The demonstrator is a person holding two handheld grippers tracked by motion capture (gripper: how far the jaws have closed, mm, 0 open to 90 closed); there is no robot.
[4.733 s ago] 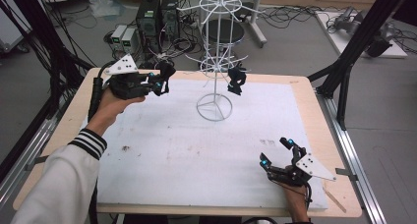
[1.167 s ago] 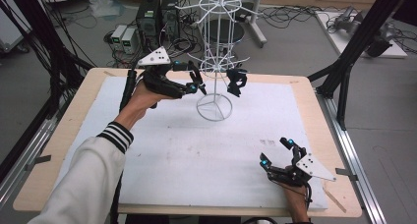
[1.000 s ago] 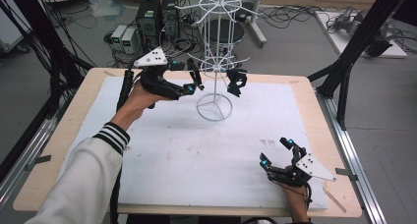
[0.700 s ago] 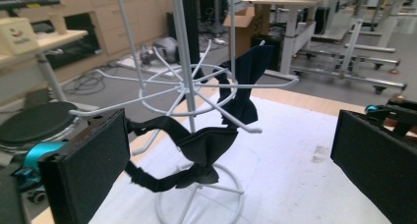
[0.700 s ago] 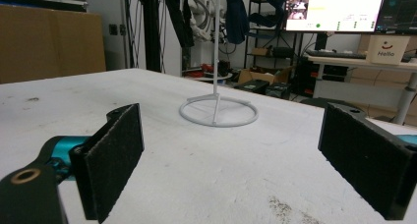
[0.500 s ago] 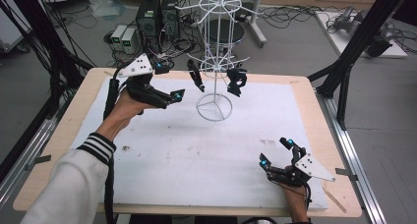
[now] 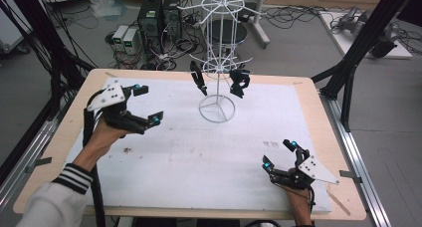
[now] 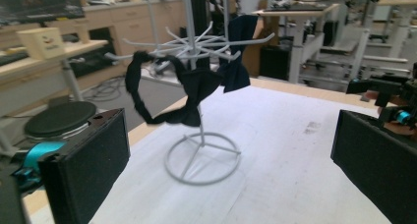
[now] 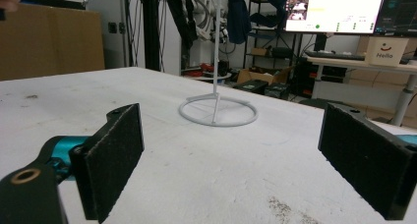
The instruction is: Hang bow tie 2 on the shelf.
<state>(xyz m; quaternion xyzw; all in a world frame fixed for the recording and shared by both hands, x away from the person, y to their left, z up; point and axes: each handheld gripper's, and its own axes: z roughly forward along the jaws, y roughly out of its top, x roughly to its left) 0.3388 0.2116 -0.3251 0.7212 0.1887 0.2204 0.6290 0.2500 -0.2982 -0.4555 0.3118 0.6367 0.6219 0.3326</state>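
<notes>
My right gripper (image 7: 278, 156) rests low at the table's (image 7: 303, 90) near right corner, jaws spread wide and empty; my left gripper (image 7: 147, 104) hovers near the left edge, jaws also spread and empty. Toward the far edge, at its middle, the white wire rack (image 7: 217, 62) stands on its ring base; one black bow tie (image 8: 189, 94) hangs from an arm on its left side, another dark piece (image 7: 239, 82) on its right. I judge the step to be pulling the left gripper clear of the hung tie; I'd keep the jaws apart and draw straight back, away from the prongs, so nothing snags and rocks the light rack.
</notes>
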